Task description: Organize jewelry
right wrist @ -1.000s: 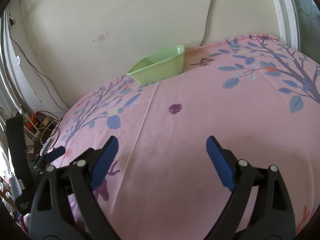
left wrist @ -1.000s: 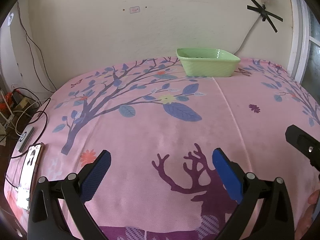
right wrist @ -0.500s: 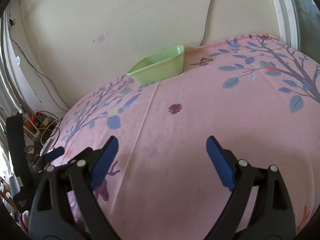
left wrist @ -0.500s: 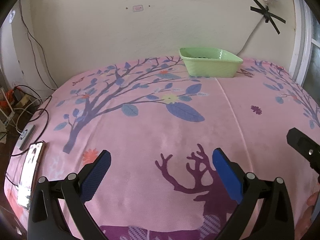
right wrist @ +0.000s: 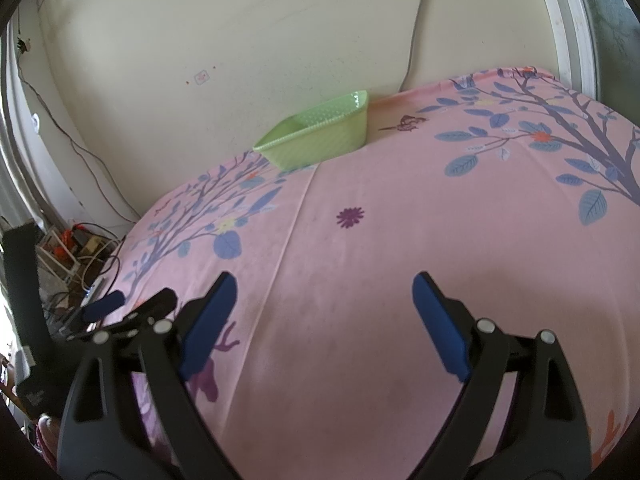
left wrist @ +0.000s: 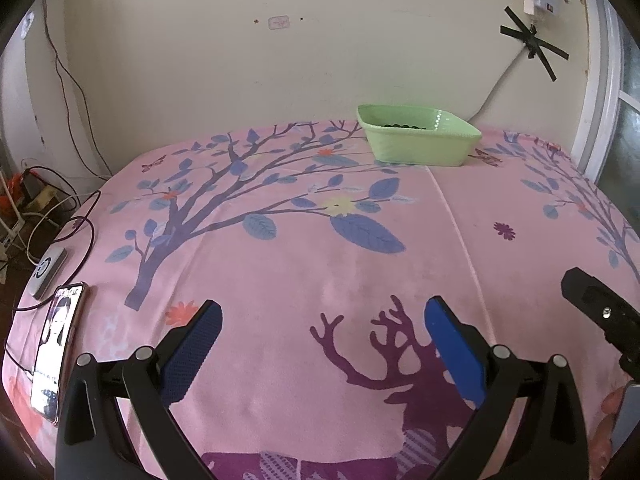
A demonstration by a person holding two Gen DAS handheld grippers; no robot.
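- Left wrist view: left gripper [left wrist: 322,316] spread wide above the pink printed bedsheet [left wrist: 304,264], blue pads [left wrist: 192,350] well apart, nothing between them, hanging over the purple deer print.
- Green basket [left wrist: 420,146] at the far edge of the sheet, close to the cream wall [left wrist: 280,72], right of centre; a row of small dark beads [left wrist: 400,125] just visible inside near its back rim, too small to tell more.
- Phone [left wrist: 56,350] with lit screen flat on the sheet's left edge, a white power bank [left wrist: 50,270] just beyond it with dark cables trailing off to the floor.
- Black tape cross [left wrist: 534,46] on the wall at upper right, with a white cable running under it.
- Part of the right gripper's black body [left wrist: 600,312] poking in at the right edge, a bit of a hand below it.
- Right wrist view: right gripper [right wrist: 324,294] likewise spread wide and empty, blue pads [right wrist: 438,328] apart over bare pink sheet.
- Same green basket [right wrist: 320,140] far off at upper centre-left, against the wall, tilted in this view; contents hidden from here.
- Left gripper's black arm and one blue pad [right wrist: 104,304] seen at lower left, beside the sheet's edge.
- Small purple flower print [right wrist: 351,216] between basket and pads.
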